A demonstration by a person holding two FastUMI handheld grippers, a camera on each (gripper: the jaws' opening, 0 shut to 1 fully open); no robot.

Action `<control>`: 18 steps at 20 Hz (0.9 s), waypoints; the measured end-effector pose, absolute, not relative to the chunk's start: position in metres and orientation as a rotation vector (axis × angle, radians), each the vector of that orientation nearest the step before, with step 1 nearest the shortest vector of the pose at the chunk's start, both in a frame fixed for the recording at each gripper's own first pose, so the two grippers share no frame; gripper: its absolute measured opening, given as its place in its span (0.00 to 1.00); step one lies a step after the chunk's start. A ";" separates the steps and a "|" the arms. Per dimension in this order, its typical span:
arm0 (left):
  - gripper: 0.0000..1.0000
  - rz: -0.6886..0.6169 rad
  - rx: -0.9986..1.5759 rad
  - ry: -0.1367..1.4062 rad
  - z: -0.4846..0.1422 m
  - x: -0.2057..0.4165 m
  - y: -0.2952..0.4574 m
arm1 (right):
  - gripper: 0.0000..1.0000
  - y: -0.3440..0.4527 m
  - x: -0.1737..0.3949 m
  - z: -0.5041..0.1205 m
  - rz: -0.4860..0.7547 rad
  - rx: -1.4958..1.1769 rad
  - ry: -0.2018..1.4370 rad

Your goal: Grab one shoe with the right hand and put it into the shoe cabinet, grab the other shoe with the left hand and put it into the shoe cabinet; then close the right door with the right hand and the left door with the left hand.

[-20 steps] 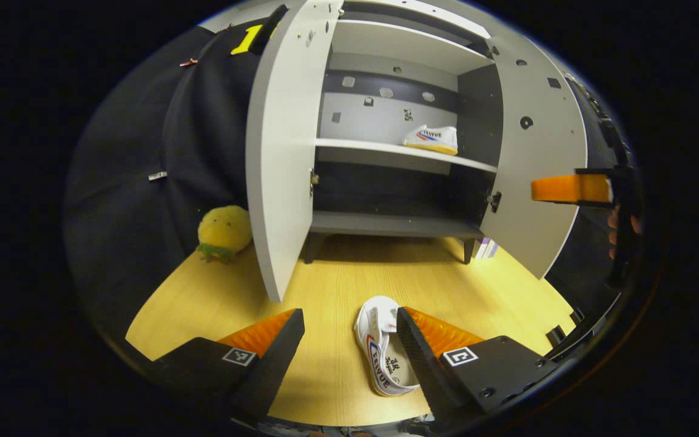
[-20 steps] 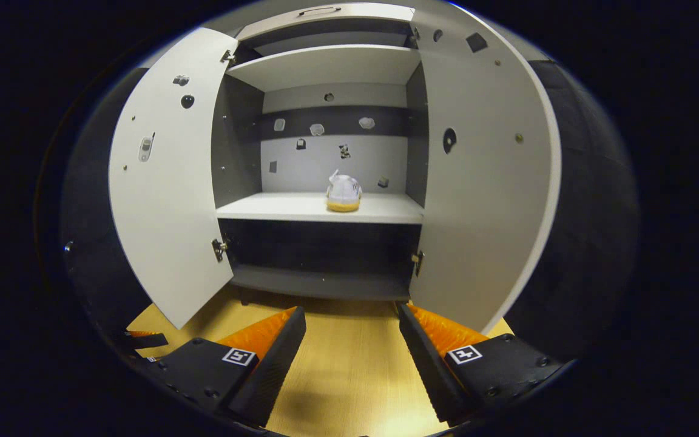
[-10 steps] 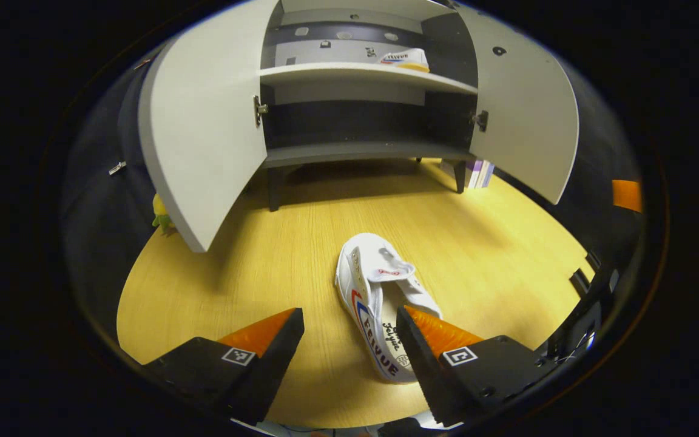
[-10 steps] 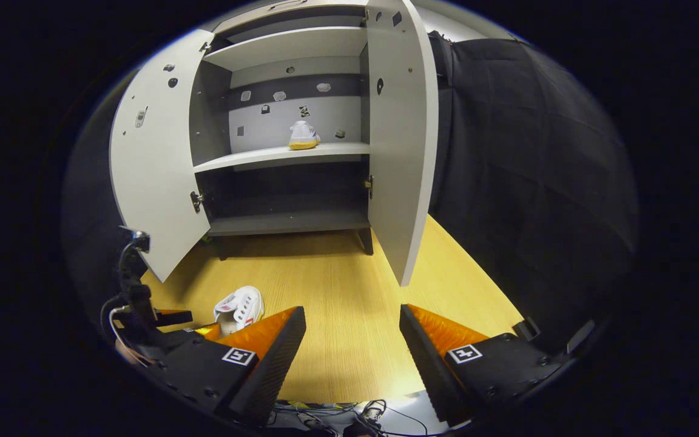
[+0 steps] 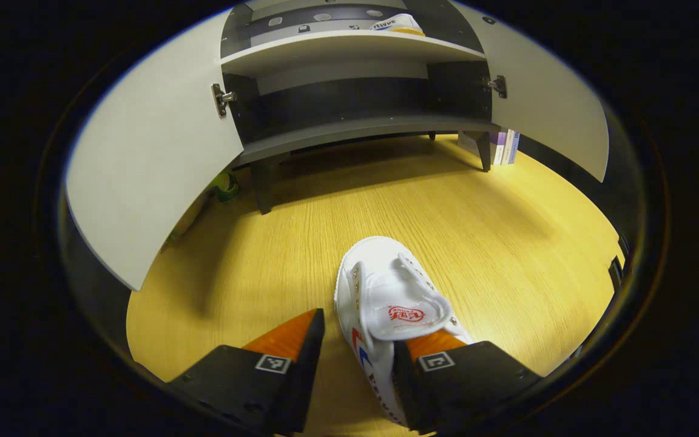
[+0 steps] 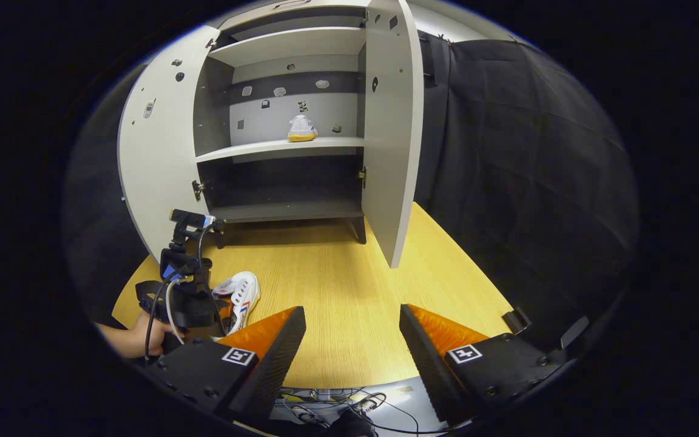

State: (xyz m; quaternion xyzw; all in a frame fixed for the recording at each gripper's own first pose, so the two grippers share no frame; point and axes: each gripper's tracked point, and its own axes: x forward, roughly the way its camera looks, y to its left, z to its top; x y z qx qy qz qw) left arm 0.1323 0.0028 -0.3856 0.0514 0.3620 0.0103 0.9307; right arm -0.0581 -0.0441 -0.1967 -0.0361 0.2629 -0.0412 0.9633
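One shoe already sits on the middle shelf of the cabinet, so the first step looks done. The second shoe lies on the table in front of the cabinet, toe pointing toward it.

The left hand-held gripper is down at this shoe with its fingers apart. One finger seems to sit in or over the shoe's opening, the other outside the shoe's side wall, so the wall lies between them, but they do not yet press on it. I judge the grasp is about to be made, not made.

The right hand-held gripper hangs apart and empty over the table, well back from the cabinet.

Both doors stand wide open: left door, right door.

Left to do: clamp and lift the second shoe, set it in the cabinet, then shut the right door and the left door.
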 end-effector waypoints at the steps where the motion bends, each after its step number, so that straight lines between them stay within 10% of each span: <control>1: 0.50 0.019 0.103 0.738 -0.385 0.134 0.000 | 0.99 -0.046 -0.059 -0.196 -0.087 -0.073 0.533; 7: 0.09 0.071 0.167 0.763 -0.391 0.136 0.012 | 0.99 -0.047 -0.053 -0.187 -0.081 -0.079 0.513; 18: 0.05 0.073 0.015 0.624 -0.275 0.128 0.015 | 0.99 -0.027 -0.018 -0.163 0.032 -0.117 0.425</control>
